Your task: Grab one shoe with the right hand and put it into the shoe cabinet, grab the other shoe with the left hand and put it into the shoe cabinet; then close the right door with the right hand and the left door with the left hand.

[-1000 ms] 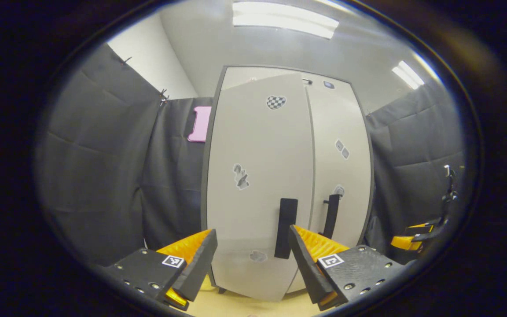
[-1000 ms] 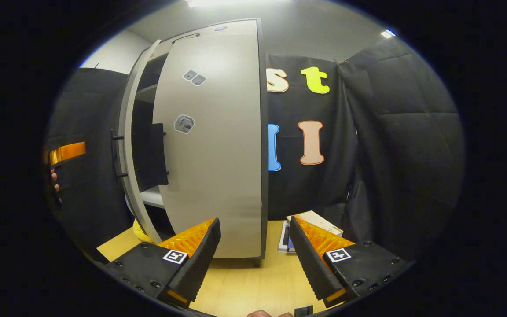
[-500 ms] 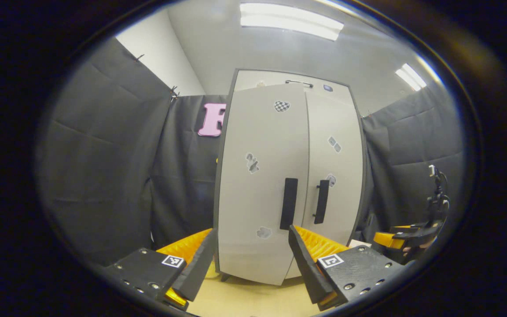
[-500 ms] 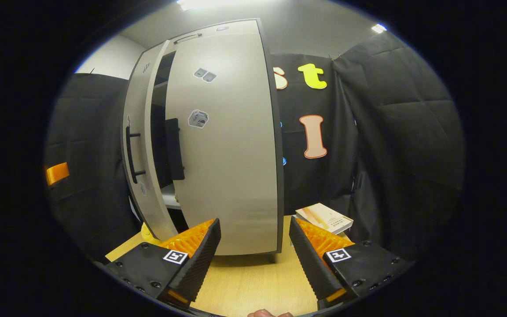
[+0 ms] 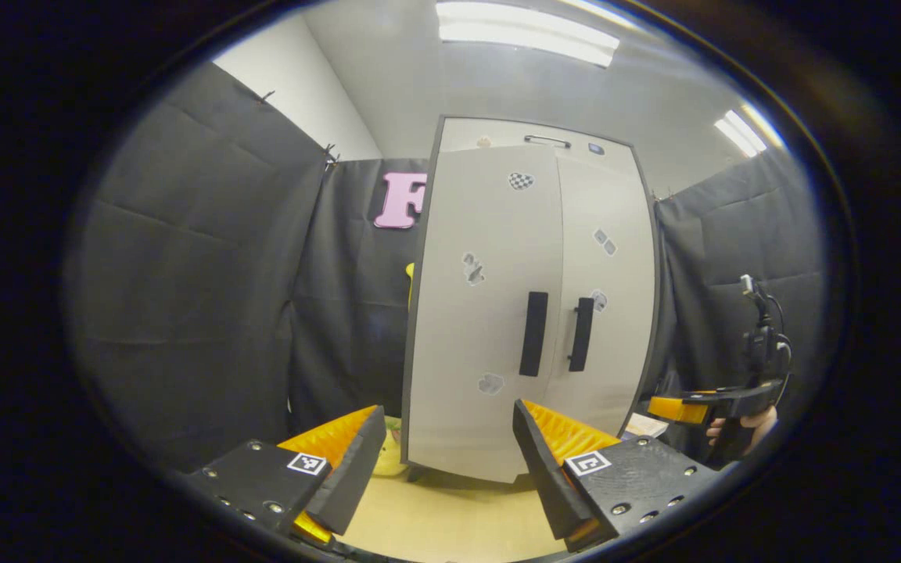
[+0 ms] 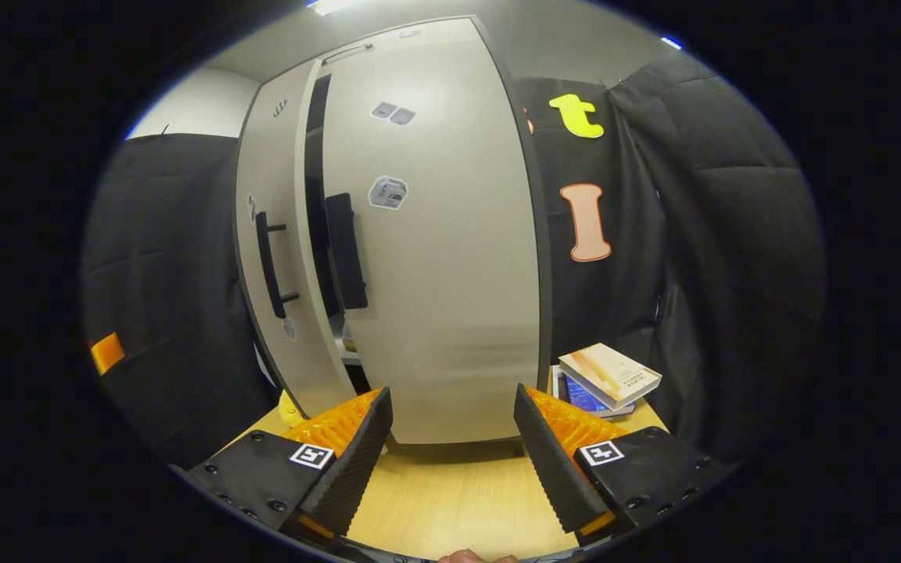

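Left hand-held gripper [image 5: 446,469] wide open, empty | right hand-held gripper [image 6: 450,461] likewise (touching nothing) | cabinet [image 6: 450,274] ahead

Bright ceiling lights [image 5: 527,31], sharp centre, strong fisheye bending at edges.

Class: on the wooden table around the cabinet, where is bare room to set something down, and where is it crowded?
Bare wooden table lies before the cabinet, between it and the right tongs. Crowded: the books by the cabinet's right side, a yellow item at its left foot.

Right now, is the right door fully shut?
Not quite. In the right gripper view a dark gap runs between the right door and the left door, so it stands slightly ajar.
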A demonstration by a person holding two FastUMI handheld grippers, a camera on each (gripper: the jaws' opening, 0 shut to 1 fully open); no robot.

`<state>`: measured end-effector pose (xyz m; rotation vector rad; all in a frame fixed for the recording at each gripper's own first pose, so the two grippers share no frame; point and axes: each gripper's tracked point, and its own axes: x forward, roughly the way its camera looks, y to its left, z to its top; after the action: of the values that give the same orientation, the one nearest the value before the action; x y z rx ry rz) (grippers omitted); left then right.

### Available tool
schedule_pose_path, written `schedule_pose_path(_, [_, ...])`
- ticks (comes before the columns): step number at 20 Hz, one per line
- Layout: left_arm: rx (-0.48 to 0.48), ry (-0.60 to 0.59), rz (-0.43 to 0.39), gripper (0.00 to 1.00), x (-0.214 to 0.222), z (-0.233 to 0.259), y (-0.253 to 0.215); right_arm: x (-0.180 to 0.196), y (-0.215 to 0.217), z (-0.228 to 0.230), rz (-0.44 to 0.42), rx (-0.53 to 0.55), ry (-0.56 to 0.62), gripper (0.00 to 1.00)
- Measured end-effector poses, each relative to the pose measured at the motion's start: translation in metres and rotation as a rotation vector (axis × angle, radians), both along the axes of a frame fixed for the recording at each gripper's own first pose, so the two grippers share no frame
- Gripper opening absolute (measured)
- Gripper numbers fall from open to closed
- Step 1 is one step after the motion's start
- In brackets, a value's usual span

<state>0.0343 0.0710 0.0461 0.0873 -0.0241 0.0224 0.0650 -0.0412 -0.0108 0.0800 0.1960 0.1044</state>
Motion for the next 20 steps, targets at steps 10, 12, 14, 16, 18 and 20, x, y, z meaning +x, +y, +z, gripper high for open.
schedule_pose_path(10, [0.045,0.053,-0.031,0.91,-0.026,-0.023,0.046,-0.012,0.046,0.005,-0.031,-0.045,-0.022,0.98])
schedule_pose_path(12, [0.017,0.059,-0.054,0.91,-0.029,-0.029,0.054,-0.008,0.052,0.010,-0.054,-0.042,-0.037,0.98])
schedule_pose_path(14, [-0.020,0.076,-0.050,0.91,-0.032,-0.036,0.064,-0.011,0.055,0.014,-0.064,-0.041,-0.050,0.98])
schedule_pose_path(16, [-0.033,0.076,-0.039,0.91,-0.037,-0.038,0.075,-0.011,0.058,0.017,-0.069,-0.051,-0.054,0.98])
schedule_pose_path(18, [-0.035,0.075,-0.027,0.91,-0.033,-0.044,0.085,-0.012,0.058,0.022,-0.076,-0.065,-0.058,0.98])
schedule_pose_path(20, [-0.063,0.061,-0.009,0.91,-0.027,-0.045,0.097,-0.011,0.057,0.028,-0.077,-0.073,-0.061,0.98])
